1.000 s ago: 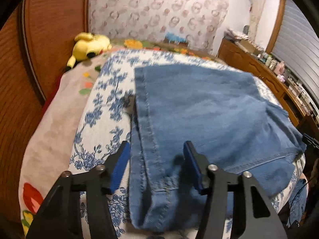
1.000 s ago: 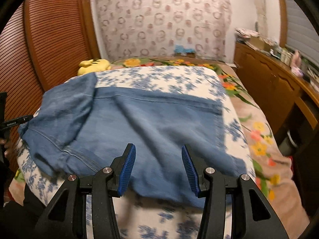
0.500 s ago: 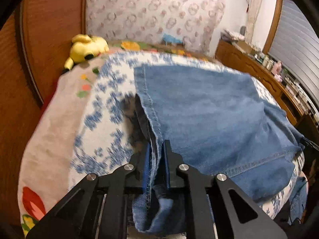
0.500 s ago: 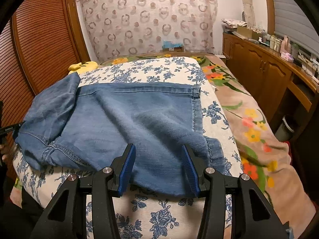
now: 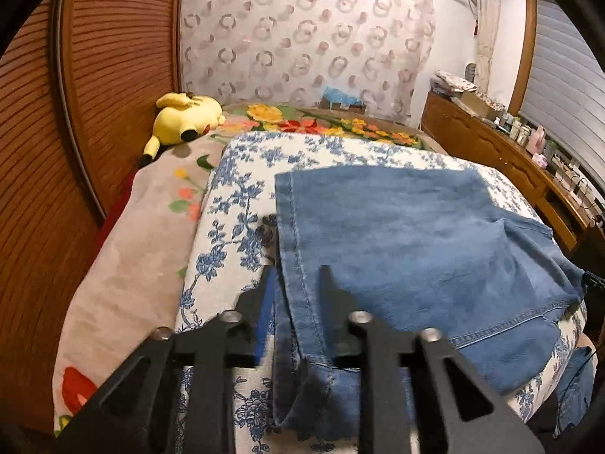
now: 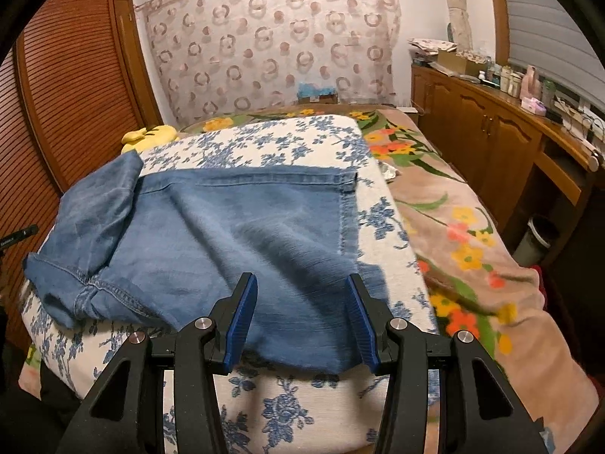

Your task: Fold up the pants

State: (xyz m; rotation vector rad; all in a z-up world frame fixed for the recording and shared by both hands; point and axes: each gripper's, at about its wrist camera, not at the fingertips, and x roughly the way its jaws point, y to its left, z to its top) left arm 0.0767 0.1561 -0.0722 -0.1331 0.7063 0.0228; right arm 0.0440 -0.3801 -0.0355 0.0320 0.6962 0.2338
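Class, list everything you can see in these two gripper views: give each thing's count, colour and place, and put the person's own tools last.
jeans: one pair, blue denim, spread on the floral cover.
floral cover: one, white with blue flowers, on the bed.
blanket: one, beige with orange and yellow flowers, under the cover.
plush toy: one, yellow, by the slatted wooden wall.
cabinets: wooden, along the right wall, cluttered on top.
left hand-held gripper: one, black, fingers part open astride the jeans' hem.
right hand-held gripper: one, black with blue pads, open over the jeans' near edge.
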